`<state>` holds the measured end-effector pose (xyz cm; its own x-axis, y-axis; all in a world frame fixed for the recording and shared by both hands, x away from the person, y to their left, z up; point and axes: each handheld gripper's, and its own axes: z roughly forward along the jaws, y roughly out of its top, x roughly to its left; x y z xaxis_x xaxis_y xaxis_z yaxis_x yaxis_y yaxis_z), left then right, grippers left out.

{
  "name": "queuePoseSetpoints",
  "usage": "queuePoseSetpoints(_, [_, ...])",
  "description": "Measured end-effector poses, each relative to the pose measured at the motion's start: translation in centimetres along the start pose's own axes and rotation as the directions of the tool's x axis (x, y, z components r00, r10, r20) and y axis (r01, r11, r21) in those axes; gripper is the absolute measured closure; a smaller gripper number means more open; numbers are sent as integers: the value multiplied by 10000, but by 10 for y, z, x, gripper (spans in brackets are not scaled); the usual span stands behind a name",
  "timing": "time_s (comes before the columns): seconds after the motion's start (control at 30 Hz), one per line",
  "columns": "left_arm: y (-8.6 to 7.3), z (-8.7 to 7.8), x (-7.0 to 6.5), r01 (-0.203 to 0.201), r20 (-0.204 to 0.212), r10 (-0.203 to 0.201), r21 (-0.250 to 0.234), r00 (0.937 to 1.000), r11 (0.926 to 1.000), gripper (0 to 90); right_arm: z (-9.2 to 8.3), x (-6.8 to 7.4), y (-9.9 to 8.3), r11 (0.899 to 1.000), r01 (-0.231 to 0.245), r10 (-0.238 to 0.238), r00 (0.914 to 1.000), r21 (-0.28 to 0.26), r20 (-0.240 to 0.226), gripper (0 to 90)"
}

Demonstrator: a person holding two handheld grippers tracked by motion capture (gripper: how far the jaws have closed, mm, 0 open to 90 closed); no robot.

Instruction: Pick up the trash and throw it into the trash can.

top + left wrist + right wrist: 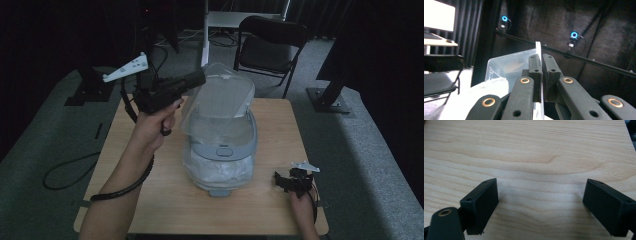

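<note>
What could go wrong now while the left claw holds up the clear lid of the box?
The left claw pinches only the thin edge of the clear lid, so it may slip out and drop. The box could tip or slide, because the right claw rests open on the table, apart from it.

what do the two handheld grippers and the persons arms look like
Both grippers are black. The left gripper has a pistol-like body, a pale grey three-cornered plate on top and a black ribbed cable along the bare forearm. Its fingers are blocky pads on arms with brass-ringed pivots. The right gripper carries the same plate. No sleeves show.
</note>
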<state>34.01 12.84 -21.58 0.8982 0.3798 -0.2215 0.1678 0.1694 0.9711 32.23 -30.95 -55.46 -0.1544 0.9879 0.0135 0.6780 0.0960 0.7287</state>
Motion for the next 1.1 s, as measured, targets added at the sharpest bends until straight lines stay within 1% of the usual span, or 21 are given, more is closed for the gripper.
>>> queuePoseSetpoints(0.1, [-4, 11, 1, 42, 165, -44, 108, 9999, 9999, 880, 0, 0, 0, 10000, -4, 4, 10000, 1, -2, 124])
queuePoseSetpoints(0.17, [-8, 16, 1, 20, 164, -22, 75, 9999, 10000, 881, 0, 0, 0, 10000, -8, 8, 10000, 0, -3, 124])
queuePoseSetpoints(0.2, [-9, 19, 2, 48, 283, -52, 145, 9996, 9999, 881, 0, 0, 0, 10000, -6, 6, 10000, -1, -3, 124])
queuePoseSetpoints(0.23, [-11, 21, 2, 12, 252, -16, 177, 9997, 9998, 880, 0, 0, 0, 10000, -4, 4, 10000, -3, -2, 124])
queuePoseSetpoints(0.3, [-14, 27, 4, 82, 408, -92, 244, 9991, 9997, 881, 0, 0, 0, 10000, -5, 5, 10000, -2, -6, 124])
queuePoseSetpoints(0.4, [-18, 34, 7, 184, 472, -196, 273, 9987, 9995, 881, 0, 0, 0, 10000, -14, 14, 10000, -7, -12, 124])
queuePoseSetpoints(0.47, [-20, 39, 8, 201, 540, -219, 327, 9983, 9993, 880, 0, -1, 0, 10000, 27, -27, 10000, -10, -26, 124])
queuePoseSetpoints(0.5, [-21, 40, 8, 122, 530, -138, 310, 9985, 9994, 881, 0, -1, 0, 10000, 33, -33, 10000, -8, -35, 124])
queuePoseSetpoints(0.57, [-22, 43, 10, 155, 621, -174, 310, 9979, 9994, 880, -1, -1, -1, 10000, 2, -2, 10000, -19, -62, 124])
queuePoseSetpoints(0.73, [-24, 47, 14, 132, 630, -150, 290, 9979, 9995, 880, -1, -1, -1, 10000, -1, 1, 10000, -22, -68, 124])
queuePoseSetpoints(0.77, [-25, 48, 15, 75, 525, -90, 291, 9986, 9995, 880, -1, -1, -1, 10000, -13, 12, 10000, -24, -79, 124])
queuePoseSetpoints(0.8, [-26, 48, 16, 92, 615, -105, 207, 9981, 9997, 880, -1, -1, -1, 10000, -17, 16, 10000, -19, -91, 124])
queuePoseSetpoints(0.83, [-27, 49, 17, 48, 560, -59, 186, 9984, 9998, 880, -1, -1, -1, 10000, -12, 12, 10000, -18, -94, 124])
queuePoseSetpoints(0.93, [-29, 50, 21, 48, 560, -59, 209, 9984, 9998, 880, -1, -1, -1, 10000, 24, -24, 10000, -22, -77, 124])
queuePoseSetpoints(0.97, [-32, 52, 24, 85, 523, -102, 316, 9986, 9995, 880, -1, -1, -1, 10000, 24, -24, 10000, -17, -71, 124])
queuePoseSetpoints(1.0, [-35, 52, 25, -45, 448, 32, 302, 9990, 9995, 880, -1, -1, -1, 10000, 20, -20, 10000, -20, -73, 124])
queuePoseSetpoints(1.1, [-38, 53, 28, -28, 398, 12, 397, 9992, 9992, 879, -1, -1, -1, 10000, 11, -12, 10000, -23, -79, 124])
